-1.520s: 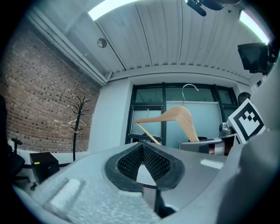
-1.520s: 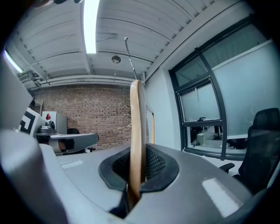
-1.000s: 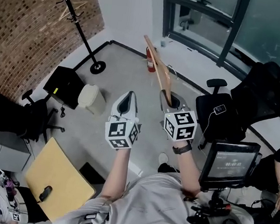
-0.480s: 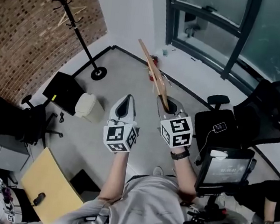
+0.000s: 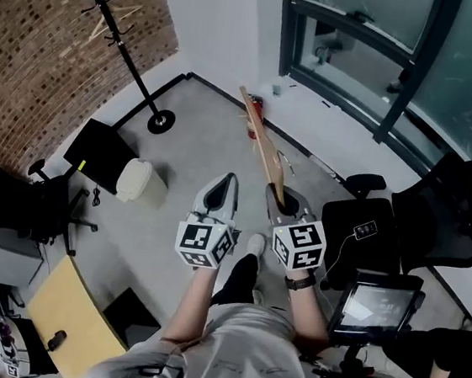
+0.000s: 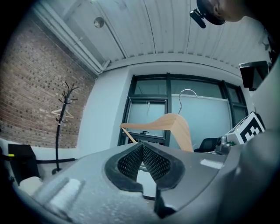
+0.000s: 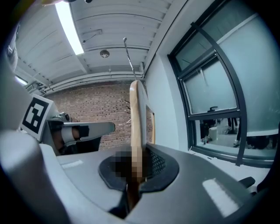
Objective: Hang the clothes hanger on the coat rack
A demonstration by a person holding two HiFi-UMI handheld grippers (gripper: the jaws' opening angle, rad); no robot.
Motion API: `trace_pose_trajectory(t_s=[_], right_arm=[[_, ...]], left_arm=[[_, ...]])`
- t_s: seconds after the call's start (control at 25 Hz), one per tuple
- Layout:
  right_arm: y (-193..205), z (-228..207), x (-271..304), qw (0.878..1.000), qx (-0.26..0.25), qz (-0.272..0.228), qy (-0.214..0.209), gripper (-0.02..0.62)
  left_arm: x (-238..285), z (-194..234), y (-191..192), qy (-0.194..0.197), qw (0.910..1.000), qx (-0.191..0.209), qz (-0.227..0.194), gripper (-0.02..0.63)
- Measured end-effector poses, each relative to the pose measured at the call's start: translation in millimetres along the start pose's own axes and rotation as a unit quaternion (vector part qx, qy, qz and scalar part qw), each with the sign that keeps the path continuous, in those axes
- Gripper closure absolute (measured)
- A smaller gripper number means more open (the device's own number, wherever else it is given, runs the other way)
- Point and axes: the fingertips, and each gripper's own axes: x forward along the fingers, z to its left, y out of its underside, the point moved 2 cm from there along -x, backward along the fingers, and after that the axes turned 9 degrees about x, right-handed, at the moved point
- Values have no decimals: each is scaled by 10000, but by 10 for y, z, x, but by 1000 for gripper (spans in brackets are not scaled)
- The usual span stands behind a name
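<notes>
A black coat rack stands by the brick wall at the upper left, with a pale hanger on its branches. My right gripper is shut on one end of a wooden clothes hanger, which points up and away from me. Seen from the right gripper view, the wooden hanger stands clamped between the jaws, its metal hook on top. My left gripper is shut and empty beside it. In the left gripper view the coat rack is far off to the left and the wooden hanger is to the right.
A white bin and a black case lie on the floor between me and the rack. Office chairs stand at either side. A screen on a stand is at my right, a yellow table at my left.
Both grippers have travelled forward together as the person walks, a foot now showing below them. The wooden hanger stays in the right gripper.
</notes>
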Motion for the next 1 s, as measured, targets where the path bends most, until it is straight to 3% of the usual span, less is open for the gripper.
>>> trace_pose_trajectory(t_s=[0.12, 0.24, 0.52, 0.76, 1.0], right_arm=[[-66, -298, 186, 10000, -23, -10, 51, 595], [-170, -652, 449, 9997, -23, -104, 221, 595], [-705, -1308, 1431, 9992, -376, -30, 150, 595], [-1201, -1288, 2119, 9954, -669, -669, -159, 595], [-1077, -1218, 2708, 9974, -463, -278, -471, 595]], left_arm=[[367, -30, 115, 372, 9989, -300, -14, 606], [808, 38, 208, 427, 9991, -49, 34, 606], [1971, 696, 197, -261, 9962, 794, 253, 606], [2538, 1452, 101, -910, 9934, 696, 24, 607], [2499, 1910, -174, -1343, 9881, 681, -306, 606]])
